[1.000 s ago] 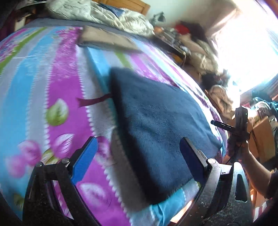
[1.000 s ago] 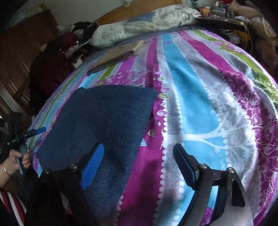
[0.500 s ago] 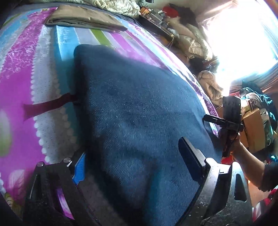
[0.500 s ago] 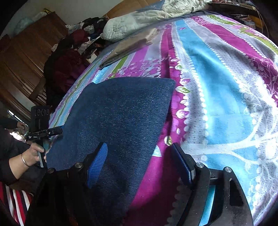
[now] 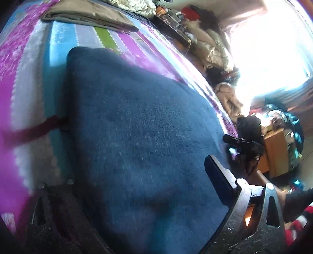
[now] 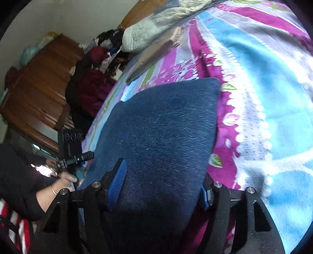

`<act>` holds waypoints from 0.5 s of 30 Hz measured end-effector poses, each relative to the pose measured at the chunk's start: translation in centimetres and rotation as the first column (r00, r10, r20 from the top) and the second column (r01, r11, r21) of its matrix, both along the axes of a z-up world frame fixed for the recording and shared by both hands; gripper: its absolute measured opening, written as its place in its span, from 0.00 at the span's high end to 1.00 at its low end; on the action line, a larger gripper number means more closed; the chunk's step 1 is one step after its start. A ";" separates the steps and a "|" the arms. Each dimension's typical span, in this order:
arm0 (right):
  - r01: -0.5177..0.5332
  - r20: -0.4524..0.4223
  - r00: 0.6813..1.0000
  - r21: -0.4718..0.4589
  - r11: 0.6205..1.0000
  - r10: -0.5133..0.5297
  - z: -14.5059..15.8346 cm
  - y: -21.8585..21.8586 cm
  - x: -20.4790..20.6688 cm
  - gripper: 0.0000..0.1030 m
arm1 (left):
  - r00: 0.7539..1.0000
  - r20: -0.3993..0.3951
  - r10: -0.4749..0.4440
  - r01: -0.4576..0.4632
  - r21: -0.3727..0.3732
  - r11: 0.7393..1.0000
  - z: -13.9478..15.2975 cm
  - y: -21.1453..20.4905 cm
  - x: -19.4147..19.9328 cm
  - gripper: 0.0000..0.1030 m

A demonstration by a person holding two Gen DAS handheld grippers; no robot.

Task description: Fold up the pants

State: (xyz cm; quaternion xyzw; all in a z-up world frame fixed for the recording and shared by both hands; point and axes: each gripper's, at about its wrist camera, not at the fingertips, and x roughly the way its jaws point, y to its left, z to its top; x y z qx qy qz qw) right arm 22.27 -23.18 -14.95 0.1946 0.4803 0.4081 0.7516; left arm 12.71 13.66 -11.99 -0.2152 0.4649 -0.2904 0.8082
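Centrally, the dark blue denim pants (image 6: 164,132) lie on the striped floral bedspread (image 6: 273,82) as a flat, roughly rectangular bundle, near the bed edge closest to the person. Judged from the compact outline and the thick rounded far corner, at least one fold is already made; whether a final fold is left cannot be told, since no waistband or leg hem shows.

The left gripper (image 5: 137,195) sits low over the near end of the bundle with its fingers spread wide; the right-hand finger (image 5: 219,179) rests above the fabric, while the other is sunk in shadow at the cloth's left border. Nothing is clamped. The right gripper (image 6: 162,183) likewise straddles the near end, its blue-padded fingers (image 6: 117,179) wide apart with the denim bulging between them; whether the pads press the cloth cannot be told.

Edges: the bundle's left border in the left wrist view is straight and raised, with a dark red strip (image 5: 33,132) protruding from beneath it. The far right corner in the right wrist view is a clean fold.

Open room: broad bare bedspread extends beyond and to the right of the pants. A folded khaki garment (image 5: 88,17) lies well apart towards the quilted pale duvet (image 6: 156,25). Clutter and a wooden cabinet (image 6: 39,82) stand off the bed.
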 end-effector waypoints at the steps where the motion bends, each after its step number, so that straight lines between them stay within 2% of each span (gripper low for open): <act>1: -0.006 0.006 1.000 0.004 1.000 0.006 0.1 0.1 -0.1 0.33 | 1.000 0.006 -0.004 0.004 0.020 1.000 0.0 -0.3 -0.2 0.04; 2: -0.002 0.007 1.000 0.015 1.000 0.002 0.1 0.0 -0.1 0.39 | 1.000 0.006 -0.004 0.004 0.028 1.000 0.1 -0.3 -0.3 0.07; 4: 0.035 0.000 0.999 0.054 0.998 -0.035 -0.1 -0.9 -0.4 0.53 | 1.000 0.001 0.024 -0.024 0.050 0.998 0.2 0.1 -0.6 0.27; 5: 0.049 0.005 0.999 0.070 0.996 -0.050 -0.1 -1.3 -0.8 0.62 | 0.999 0.001 0.051 -0.051 0.046 0.998 0.1 0.8 -0.8 0.49; 6: 0.054 0.009 0.998 0.094 0.994 -0.056 0.0 -1.5 -1.1 0.68 | 0.997 -0.006 0.078 -0.078 0.006 0.997 -0.1 1.9 -1.0 0.67; 7: 0.055 0.009 0.998 0.095 0.994 -0.056 0.0 -1.4 -1.4 0.68 | 0.994 -0.014 0.104 -0.105 -0.056 0.993 -0.2 3.0 -1.1 0.71; 8: 0.056 0.011 0.998 0.088 0.995 -0.057 0.0 -1.2 -1.7 0.68 | 0.993 -0.021 0.119 -0.120 -0.091 0.989 -0.3 3.4 -1.2 0.74; 11: 0.076 -0.012 0.997 0.007 0.997 -0.076 -0.5 -0.9 -1.0 0.61 | 0.993 -0.030 0.117 -0.118 -0.045 0.992 0.0 2.7 -1.0 0.72; 13: 0.058 0.007 0.998 0.008 0.998 -0.058 -0.7 -0.4 -0.7 0.60 | 0.992 -0.062 0.111 -0.114 -0.039 0.993 -0.2 2.6 -0.6 0.68; 15: 0.036 -0.009 0.999 0.015 0.999 -0.036 -0.8 0.3 0.0 0.60 | 0.991 -0.082 0.104 -0.107 -0.041 0.993 -0.7 2.5 -0.2 0.59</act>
